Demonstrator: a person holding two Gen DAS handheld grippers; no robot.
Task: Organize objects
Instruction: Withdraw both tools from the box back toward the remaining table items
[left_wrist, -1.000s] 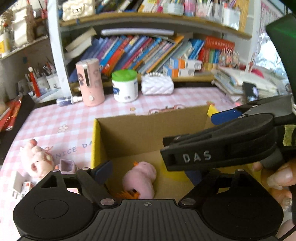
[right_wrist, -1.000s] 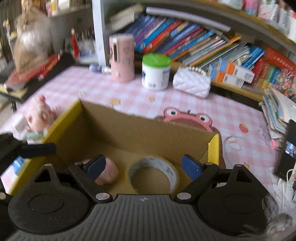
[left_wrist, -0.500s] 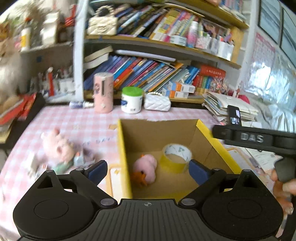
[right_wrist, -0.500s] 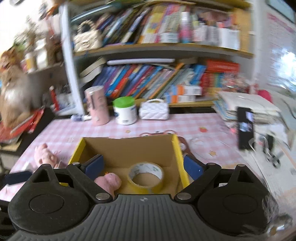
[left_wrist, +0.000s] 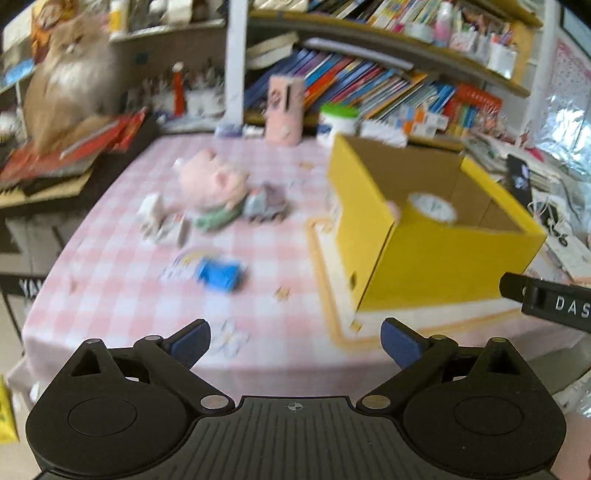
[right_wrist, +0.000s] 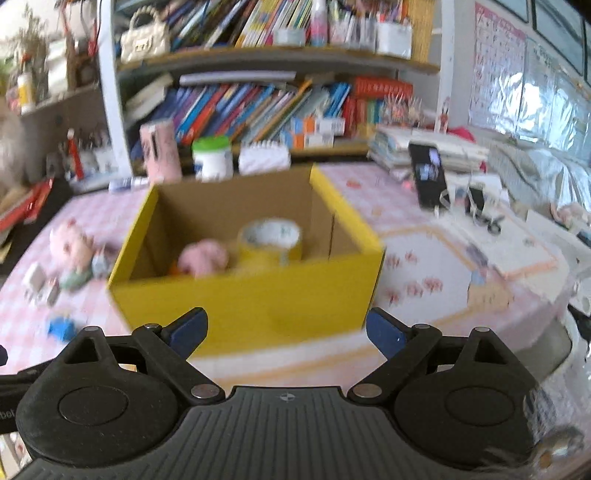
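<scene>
Tape roll and plush in box; pig toy, toy car left of box.

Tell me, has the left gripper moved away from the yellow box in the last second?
Yes. The left gripper has pulled back and leftward: the yellow box, earlier right under its fingers, now sits ahead to its right, with the blue toy in view.

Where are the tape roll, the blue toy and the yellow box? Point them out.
tape roll (right_wrist: 271, 240), right wrist view, on its outer yellow side.
blue toy (left_wrist: 219, 274), left wrist view, on its top.
yellow box (right_wrist: 258, 306), right wrist view, on its near wall.
</scene>
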